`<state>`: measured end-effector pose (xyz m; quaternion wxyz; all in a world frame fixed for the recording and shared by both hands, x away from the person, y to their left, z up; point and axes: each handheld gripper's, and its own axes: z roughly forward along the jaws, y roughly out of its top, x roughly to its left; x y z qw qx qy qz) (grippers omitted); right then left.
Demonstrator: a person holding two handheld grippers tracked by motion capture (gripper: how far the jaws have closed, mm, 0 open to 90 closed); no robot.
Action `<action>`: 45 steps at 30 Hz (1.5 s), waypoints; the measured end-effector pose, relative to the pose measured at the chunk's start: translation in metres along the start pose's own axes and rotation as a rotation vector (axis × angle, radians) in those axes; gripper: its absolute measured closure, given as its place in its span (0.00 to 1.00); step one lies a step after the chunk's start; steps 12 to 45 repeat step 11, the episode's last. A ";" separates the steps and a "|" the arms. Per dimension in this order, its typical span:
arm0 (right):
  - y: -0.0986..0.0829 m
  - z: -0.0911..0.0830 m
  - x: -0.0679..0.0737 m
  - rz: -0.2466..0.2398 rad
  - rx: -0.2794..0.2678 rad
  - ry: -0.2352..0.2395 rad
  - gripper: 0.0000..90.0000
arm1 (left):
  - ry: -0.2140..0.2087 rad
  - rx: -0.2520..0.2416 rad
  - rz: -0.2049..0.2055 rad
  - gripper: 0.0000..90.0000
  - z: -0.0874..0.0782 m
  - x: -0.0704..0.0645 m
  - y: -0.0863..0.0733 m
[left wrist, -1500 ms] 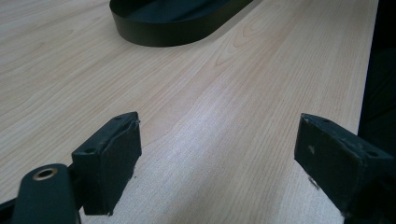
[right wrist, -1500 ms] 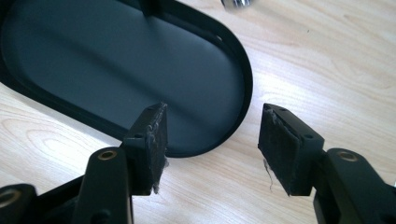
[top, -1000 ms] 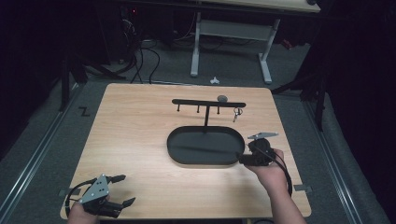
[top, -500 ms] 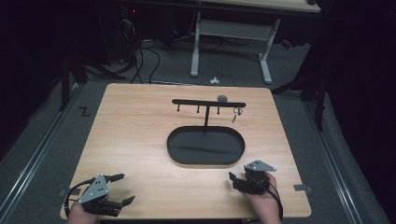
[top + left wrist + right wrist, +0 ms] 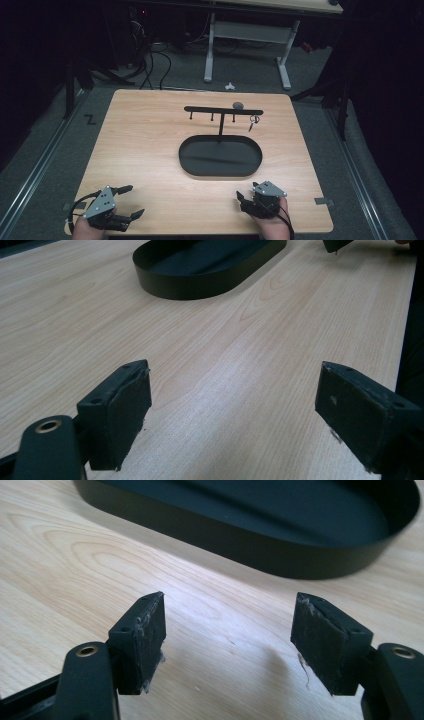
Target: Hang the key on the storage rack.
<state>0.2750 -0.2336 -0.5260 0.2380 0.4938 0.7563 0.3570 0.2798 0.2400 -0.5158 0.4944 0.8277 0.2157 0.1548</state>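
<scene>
Right tool [image 5: 248, 203] agape, empty, just short of black tray [image 5: 186, 162].

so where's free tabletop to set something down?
Bare wood left of the oval tray, from the far edge to the left gripper, and the near strip between it and the right gripper. Crowded behind the tray: hook rack with keys.

The left tool [image 5: 232, 410] is hovering wide open just over the wooden bench [image 5: 240, 350], nothing between its jaws, with the black oval tray [image 5: 200, 277] sitting farther ahead.
</scene>
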 end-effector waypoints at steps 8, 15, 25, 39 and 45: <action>0.000 0.001 -0.003 0.025 0.003 -0.017 0.34 | 0.001 -0.006 -0.003 0.17 -0.001 0.002 0.000; 0.001 0.004 -0.003 0.018 0.008 -0.015 0.34 | 0.005 -0.005 -0.004 0.17 -0.002 0.002 -0.001; 0.001 0.004 -0.003 0.018 0.008 -0.015 0.34 | 0.005 -0.005 -0.004 0.17 -0.002 0.002 -0.001; 0.001 0.004 -0.003 0.018 0.008 -0.015 0.34 | 0.005 -0.005 -0.004 0.17 -0.002 0.002 -0.001; 0.001 0.004 -0.003 0.018 0.008 -0.015 0.34 | 0.005 -0.005 -0.004 0.17 -0.002 0.002 -0.001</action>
